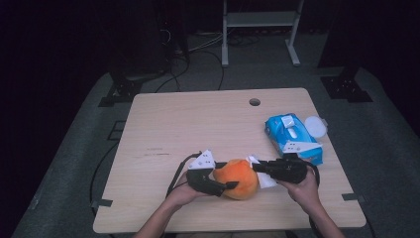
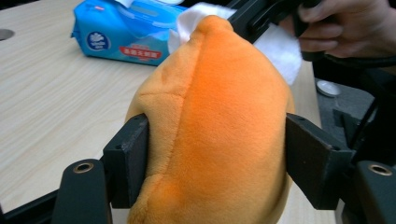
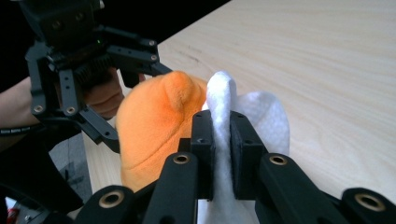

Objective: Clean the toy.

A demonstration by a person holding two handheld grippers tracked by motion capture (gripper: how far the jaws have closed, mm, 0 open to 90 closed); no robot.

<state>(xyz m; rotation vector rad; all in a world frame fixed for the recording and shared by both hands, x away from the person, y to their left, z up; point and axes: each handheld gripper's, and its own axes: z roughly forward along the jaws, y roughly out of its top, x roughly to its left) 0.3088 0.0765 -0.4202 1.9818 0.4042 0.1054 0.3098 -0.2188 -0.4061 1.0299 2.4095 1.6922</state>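
A pale wooden desk [image 1: 198, 124] stands in a dark room with cables and a metal frame on the floor behind it. Nearest the person, an orange plush toy [image 1: 237, 177] sits squeezed between the jaws of the left gripper [image 1: 218, 179], whose pads press into its soft sides. Touching the toy's far tip, the right gripper [image 1: 260, 168] holds its jaws narrow, pinched on a folded white wipe [image 3: 223, 100]. Beyond the right jaws lies a blue pack of wipes [image 1: 293, 136], with a round white lid [image 1: 315, 125] just beside it. The step in hand looks like wiping the toy; next, the wipe should be drawn across the plush while the left grip keeps it steady.
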